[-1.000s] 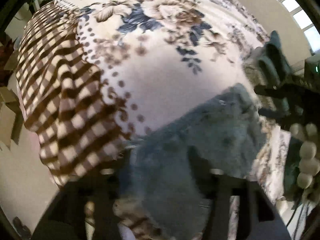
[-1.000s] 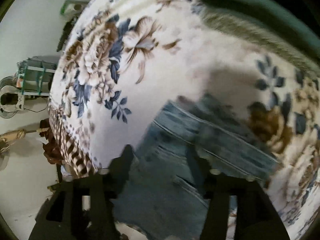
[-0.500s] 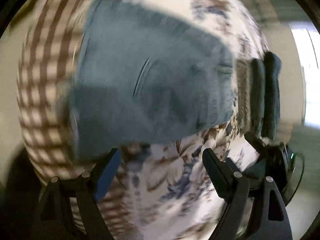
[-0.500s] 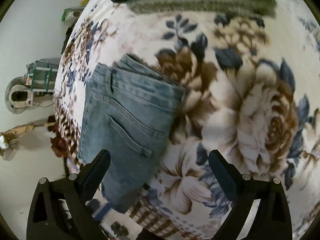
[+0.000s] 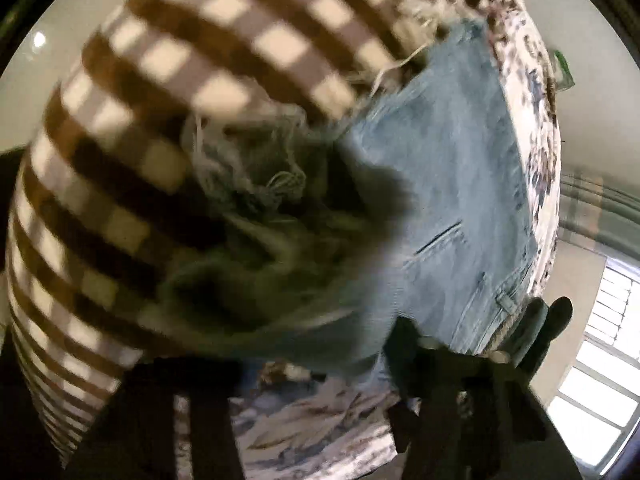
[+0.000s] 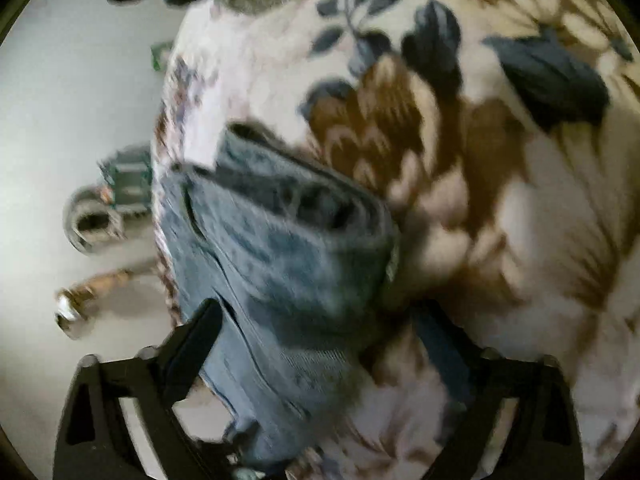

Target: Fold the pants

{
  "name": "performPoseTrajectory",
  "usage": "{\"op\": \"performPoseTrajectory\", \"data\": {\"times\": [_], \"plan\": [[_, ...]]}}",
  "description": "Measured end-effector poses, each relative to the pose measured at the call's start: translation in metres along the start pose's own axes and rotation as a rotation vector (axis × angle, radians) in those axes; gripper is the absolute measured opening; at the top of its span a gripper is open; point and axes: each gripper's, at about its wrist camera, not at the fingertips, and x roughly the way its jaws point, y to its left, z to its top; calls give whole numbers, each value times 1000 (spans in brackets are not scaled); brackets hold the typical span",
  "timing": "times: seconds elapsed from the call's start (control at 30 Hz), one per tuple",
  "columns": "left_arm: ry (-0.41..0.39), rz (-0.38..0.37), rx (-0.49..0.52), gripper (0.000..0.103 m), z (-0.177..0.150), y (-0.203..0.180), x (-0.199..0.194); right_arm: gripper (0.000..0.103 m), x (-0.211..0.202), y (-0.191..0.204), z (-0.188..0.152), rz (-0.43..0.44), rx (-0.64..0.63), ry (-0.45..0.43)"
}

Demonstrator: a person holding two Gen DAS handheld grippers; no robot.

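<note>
Jeans (image 6: 288, 264): light blue denim, matt, visibly woven, stitched seams; hem (image 5: 248, 176) frayed into loose pale threads. Blanket (image 6: 500, 200): soft, fuzzy fleece-like cloth, matt, floral print; border (image 5: 168, 92) in brown-and-cream check. Right gripper (image 6: 320, 332) fingers (image 6: 192, 336): black plastic, smooth, slightly satin.
</note>
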Motion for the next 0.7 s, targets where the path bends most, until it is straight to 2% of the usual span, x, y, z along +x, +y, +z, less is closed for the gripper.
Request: {"op": "performPoseTrajectory", "data": {"times": [0.03,0.1,0.17,0.33,0.43,0.47,0.53,0.57,0.6,0.63,0.67,0.7], "plan": [[-8,3,24,33,0,-6,-1,40,1,1,0,-6,-4,-14],[-15,14,91,30,1,-20,-6,30,0,4,-5,-35,-10,-40],[-16,12,142,29,3,-30,-9,26,-5,7,-14,-35,-9,-61],[11,5,318,29,12,-48,-34,24,-37,11,-48,7,28,-85],[45,19,438,29,23,-45,-39,24,-54,-4,-79,-3,72,-69],[55,40,471,30,27,-40,-37,24,-56,-11,-93,-38,78,-48],[72,93,528,34,34,-27,-30,33,-55,-18,-110,-95,69,3],[88,113,543,37,36,-25,-22,43,-56,-22,-116,-143,72,23],[105,119,541,37,37,-21,-18,48,-60,-22,-118,-213,66,27],[112,115,530,40,41,-16,-14,49,-67,-20,-118,-244,52,15],[107,117,525,50,44,-15,-12,54,-77,-14,-116,-261,28,-12],[105,128,521,56,46,-16,-9,57,-87,-4,-112,-283,-6,-49]]}}
